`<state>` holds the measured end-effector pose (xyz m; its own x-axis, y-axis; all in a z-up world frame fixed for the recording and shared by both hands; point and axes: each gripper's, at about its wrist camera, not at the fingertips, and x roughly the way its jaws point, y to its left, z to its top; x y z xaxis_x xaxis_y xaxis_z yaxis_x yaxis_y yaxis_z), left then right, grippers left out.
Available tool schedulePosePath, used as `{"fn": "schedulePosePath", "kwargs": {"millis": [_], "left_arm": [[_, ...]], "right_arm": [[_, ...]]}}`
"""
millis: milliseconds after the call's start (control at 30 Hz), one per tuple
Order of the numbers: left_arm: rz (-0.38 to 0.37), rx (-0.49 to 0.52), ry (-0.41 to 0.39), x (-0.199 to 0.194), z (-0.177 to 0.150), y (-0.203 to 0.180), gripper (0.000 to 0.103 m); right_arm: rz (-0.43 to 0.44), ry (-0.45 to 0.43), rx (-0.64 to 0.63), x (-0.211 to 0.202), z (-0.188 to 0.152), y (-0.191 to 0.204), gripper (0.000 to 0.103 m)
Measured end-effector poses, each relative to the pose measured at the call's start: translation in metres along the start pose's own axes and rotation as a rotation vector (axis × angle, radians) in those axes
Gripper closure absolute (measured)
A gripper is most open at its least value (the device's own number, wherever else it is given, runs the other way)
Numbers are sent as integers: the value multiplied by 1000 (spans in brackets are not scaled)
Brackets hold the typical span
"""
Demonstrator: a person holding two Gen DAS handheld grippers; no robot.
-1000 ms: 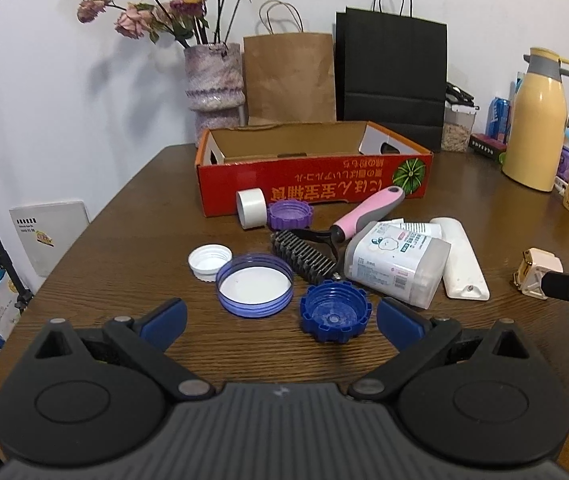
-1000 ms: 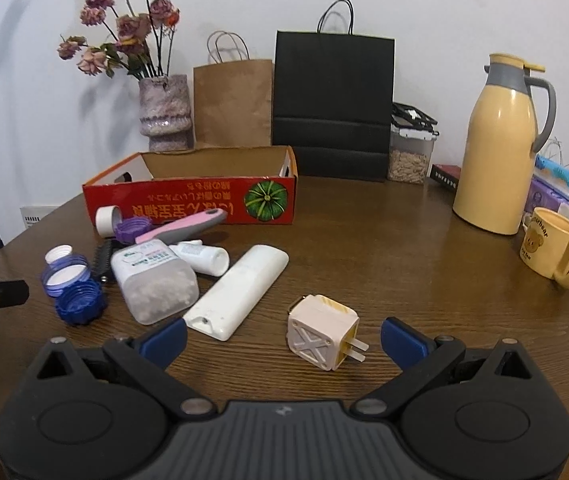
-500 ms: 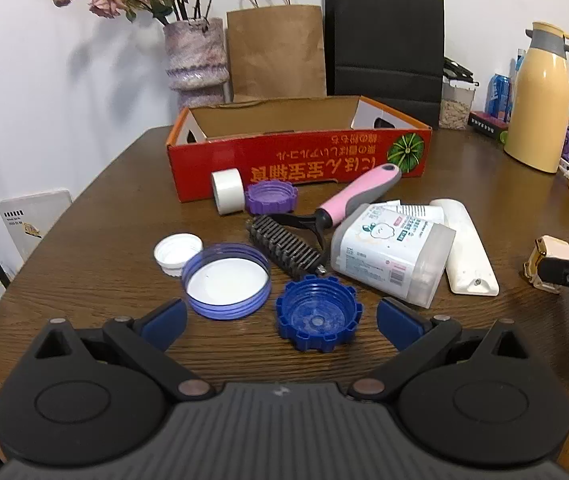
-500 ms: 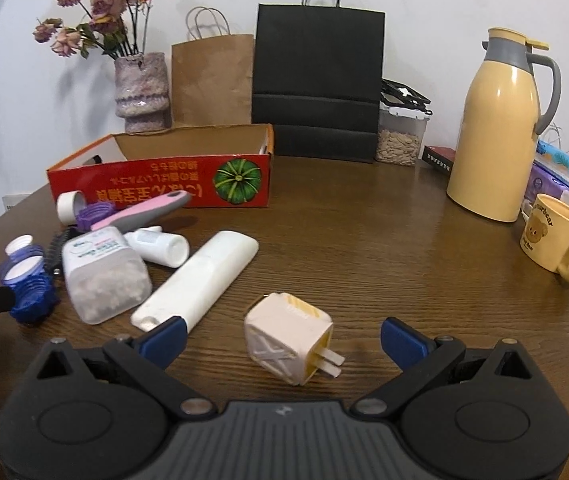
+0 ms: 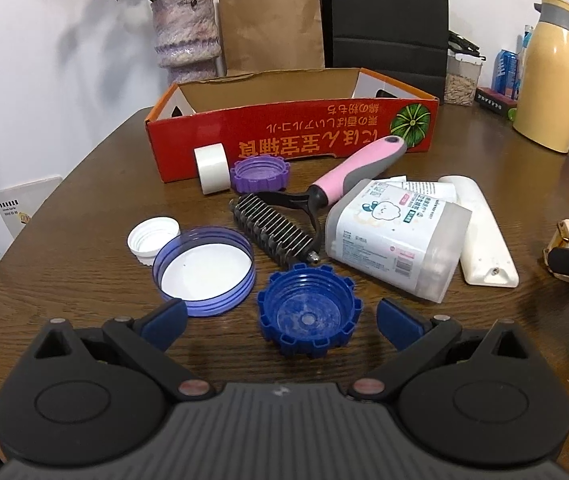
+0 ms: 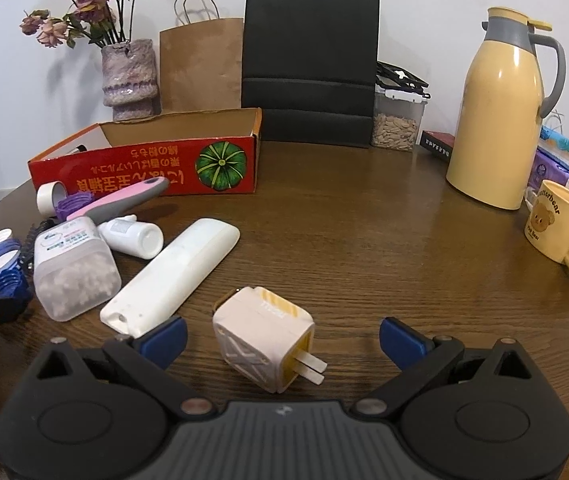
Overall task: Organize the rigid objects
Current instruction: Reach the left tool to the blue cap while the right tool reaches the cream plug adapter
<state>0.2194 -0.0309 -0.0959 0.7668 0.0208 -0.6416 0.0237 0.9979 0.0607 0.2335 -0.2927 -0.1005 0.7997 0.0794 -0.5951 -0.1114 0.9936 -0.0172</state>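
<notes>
My left gripper [image 5: 282, 320] is open, its blue fingers on either side of a dark blue ribbed cap [image 5: 309, 311] on the table. My right gripper [image 6: 283, 336] is open around a cream plug adapter [image 6: 264, 338] with two prongs. Behind stands the red cardboard box [image 5: 292, 136], open and empty as far as I see. On the table lie a purple-rimmed lid [image 5: 203, 270], a white cap [image 5: 152, 239], a purple cap [image 5: 259, 170], a tape roll [image 5: 211, 168], a pink-handled comb [image 5: 304, 208], a cotton swab box [image 5: 398, 240], a white remote [image 6: 172, 276] and a small white bottle [image 6: 132, 236].
At the back are a vase with flowers [image 6: 128, 76], a brown bag [image 6: 202, 64] and a black bag [image 6: 310, 64]. A seed jar [image 6: 398, 120], a yellow thermos [image 6: 498, 120] and a yellow mug [image 6: 562, 228] stand on the right.
Both grippers have moved forward and lower. The blue cap now lies between my left fingers and the plug adapter between my right fingers. No object has moved.
</notes>
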Motion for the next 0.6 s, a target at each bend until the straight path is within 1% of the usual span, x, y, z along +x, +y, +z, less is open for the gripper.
{"fn": "schedulePosePath", "kwargs": {"millis": [33,100,167,200,233,267,300,367,533,567,600], "left_arm": [[1,-2,1,1,0,0,0],[1,-5,1,3,1,0,5],[0,-5,-2,4,1,-1,19],[-3,-5,-1,5,1,-1,23],[-12,-5,-2,5,0,-2,33],[-31,-8,-8,4,0,-1,45],[-40,-7,-14,4,0,-2,47],[-33,2,-23,3,0,-3,48],[-48,-5,-31,2,-1,-3,47],[-47,-5,-33,2,-1,-3,47],[-47,-6,-34,2,-1,-3,47]], "right_arm": [[-2,-1,1,1,0,0,2],[-6,0,3,4,1,-1,3],[-11,3,3,6,0,-1,3],[-13,3,3,7,0,-1,3],[-15,1,4,7,0,0,3],[-17,-1,5,7,0,0,3],[-19,-3,7,7,0,-1,3],[-23,-6,9,7,-1,-1,3],[-27,-5,5,9,-2,0,3],[-27,-4,3,9,-2,0,4],[-24,-2,2,10,-2,1,8]]}}
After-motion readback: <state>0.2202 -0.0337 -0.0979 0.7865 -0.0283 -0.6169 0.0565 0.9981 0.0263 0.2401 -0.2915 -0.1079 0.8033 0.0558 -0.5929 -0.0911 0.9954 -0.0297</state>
